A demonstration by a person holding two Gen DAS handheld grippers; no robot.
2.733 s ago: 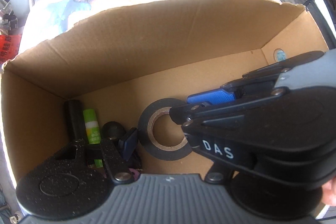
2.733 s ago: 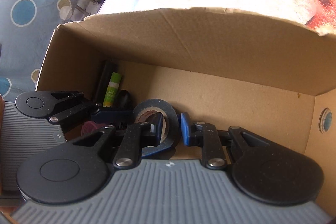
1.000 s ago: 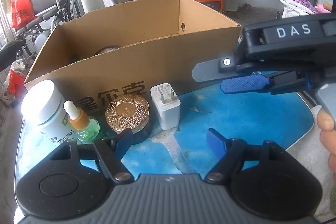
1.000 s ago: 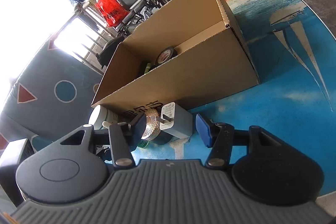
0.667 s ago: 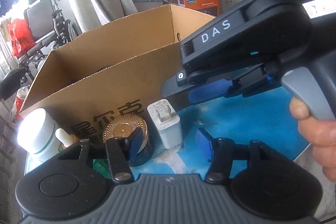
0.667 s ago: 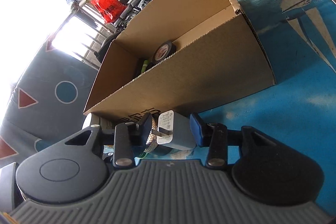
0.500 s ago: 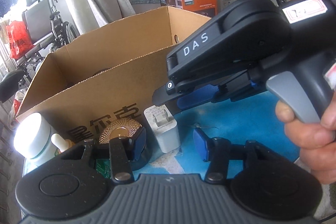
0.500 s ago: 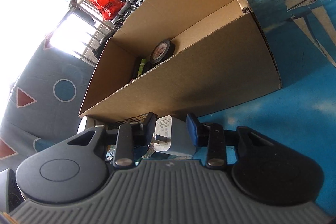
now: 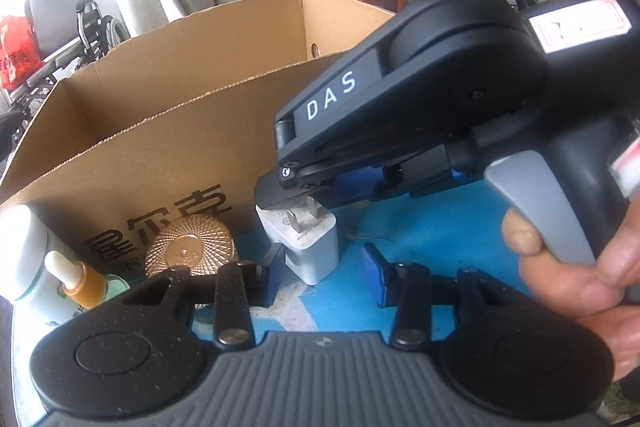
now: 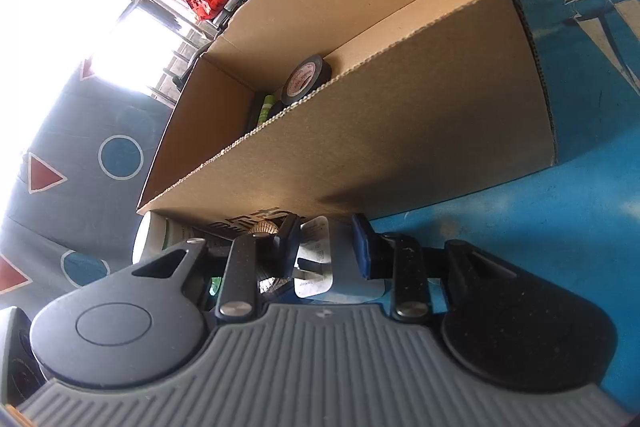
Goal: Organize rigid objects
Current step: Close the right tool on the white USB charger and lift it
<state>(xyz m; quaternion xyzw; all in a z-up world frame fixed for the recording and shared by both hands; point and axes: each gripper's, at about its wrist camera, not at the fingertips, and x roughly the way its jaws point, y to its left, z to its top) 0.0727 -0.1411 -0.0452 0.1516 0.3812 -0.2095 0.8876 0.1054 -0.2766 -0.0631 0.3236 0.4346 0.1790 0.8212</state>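
Note:
A white plug charger (image 9: 310,247) stands on the blue table in front of the cardboard box (image 9: 160,155). My right gripper (image 10: 325,247) comes in from the right, its jaws still closing. Both pads are against the sides of the charger (image 10: 320,255). In the left wrist view, the right gripper (image 9: 288,195) covers the charger's top by the prongs. My left gripper (image 9: 320,279) is low in front, jaws closing around the charger. Its blue right pad (image 9: 372,279) stands clear of the charger.
A gold-lidded jar (image 9: 188,251), an orange dropper bottle (image 9: 80,279) and a white bottle (image 9: 20,247) stand left of the charger against the box. Inside the box (image 10: 400,131) lie a black tape roll (image 10: 306,77) and a green stick (image 10: 266,107). A hand (image 9: 580,267) holds the right gripper.
Both grippers left the box and came down in front of it. The right gripper slid over the charger and narrowed onto it. The left jaws narrowed around the charger.

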